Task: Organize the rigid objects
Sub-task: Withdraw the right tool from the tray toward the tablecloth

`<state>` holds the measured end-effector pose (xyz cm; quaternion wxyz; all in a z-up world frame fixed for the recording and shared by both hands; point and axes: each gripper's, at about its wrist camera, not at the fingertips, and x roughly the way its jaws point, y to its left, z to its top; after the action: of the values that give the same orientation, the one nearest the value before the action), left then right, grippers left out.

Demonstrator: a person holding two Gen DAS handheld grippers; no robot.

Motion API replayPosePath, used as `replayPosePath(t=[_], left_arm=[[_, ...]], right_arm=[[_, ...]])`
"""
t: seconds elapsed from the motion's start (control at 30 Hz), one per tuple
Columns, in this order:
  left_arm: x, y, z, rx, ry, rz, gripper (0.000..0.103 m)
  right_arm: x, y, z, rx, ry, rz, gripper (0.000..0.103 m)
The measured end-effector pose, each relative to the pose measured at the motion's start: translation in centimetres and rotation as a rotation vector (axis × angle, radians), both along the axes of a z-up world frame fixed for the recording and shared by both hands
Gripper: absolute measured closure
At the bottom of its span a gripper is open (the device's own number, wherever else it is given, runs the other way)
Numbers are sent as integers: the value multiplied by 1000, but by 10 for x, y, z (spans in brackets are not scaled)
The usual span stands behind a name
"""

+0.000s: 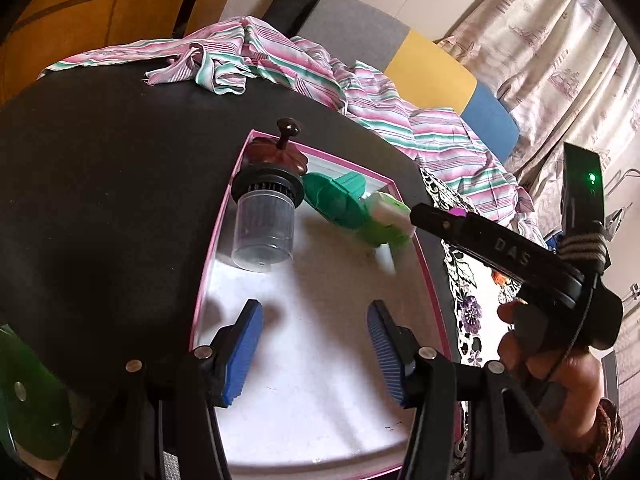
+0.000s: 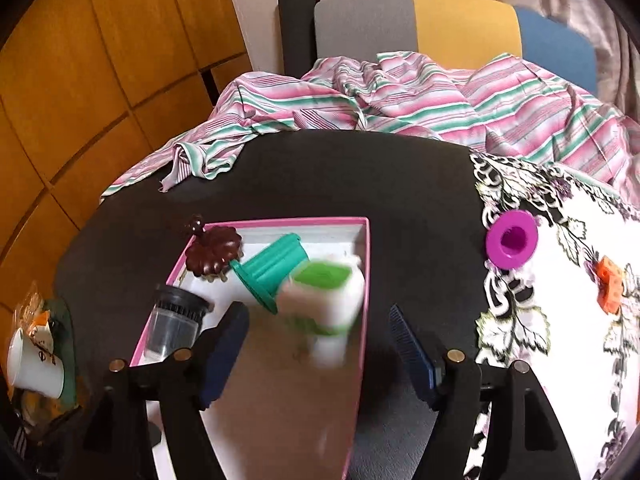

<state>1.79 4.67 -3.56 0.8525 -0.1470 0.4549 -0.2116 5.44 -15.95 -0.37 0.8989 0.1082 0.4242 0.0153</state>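
My right claw [image 2: 320, 344] stands apart, empty; the blurred green-and-white bottle [image 2: 328, 300] tumbles against the pink box's [image 2: 280, 222] far-right wall. Risk, I judge: it bounces out. Left claw [image 1: 316, 344] apart, idle.

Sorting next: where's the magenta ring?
In the right wrist view, the magenta ring sits right of the pink box, on the floral cloth's edge.
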Motion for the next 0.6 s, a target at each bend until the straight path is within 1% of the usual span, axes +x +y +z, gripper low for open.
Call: replayPosePath(t=[0.13,0.4,0.6], left_arm=[[-1,-2,0,-4,6,-7,48],[-5,-7,2,0,1,-23,48],[-8,-18,2,7,1,-54,48]], right_arm=[[-9,-10,0,49,11,-28,30],[-26,-22,3,54,22,-57,28],[-40,-34,5,45,30,-72,28]])
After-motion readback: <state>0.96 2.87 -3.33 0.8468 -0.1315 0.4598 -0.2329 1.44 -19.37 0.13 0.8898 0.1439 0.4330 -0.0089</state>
